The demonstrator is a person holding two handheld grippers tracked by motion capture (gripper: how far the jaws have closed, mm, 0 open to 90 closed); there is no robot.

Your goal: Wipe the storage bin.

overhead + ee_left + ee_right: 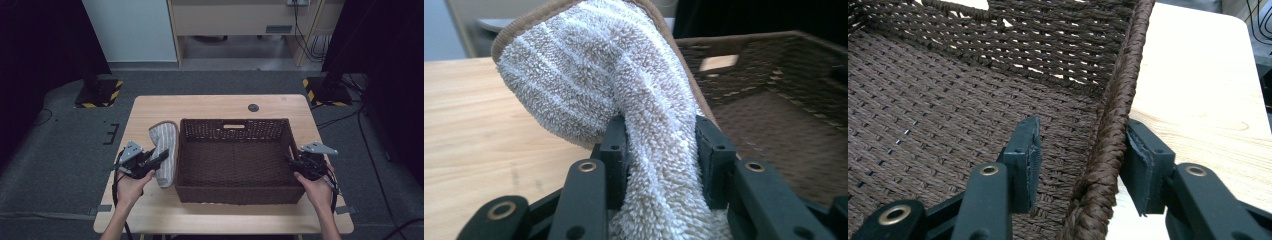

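Standing on grey carpet, wooden table (215,220) bears basket (235,192).

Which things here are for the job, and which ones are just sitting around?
For the job:
- towel, pinched in the left tool
- woven basket, its side wall between the right tool's jaws

Just sitting around:
- black round cap on the table

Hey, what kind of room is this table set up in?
Probably a lab or recording studio: a lone wooden table on grey carpet, black stands with hazard-striped bases, dark curtains at both sides, and loose cables by a back bench.
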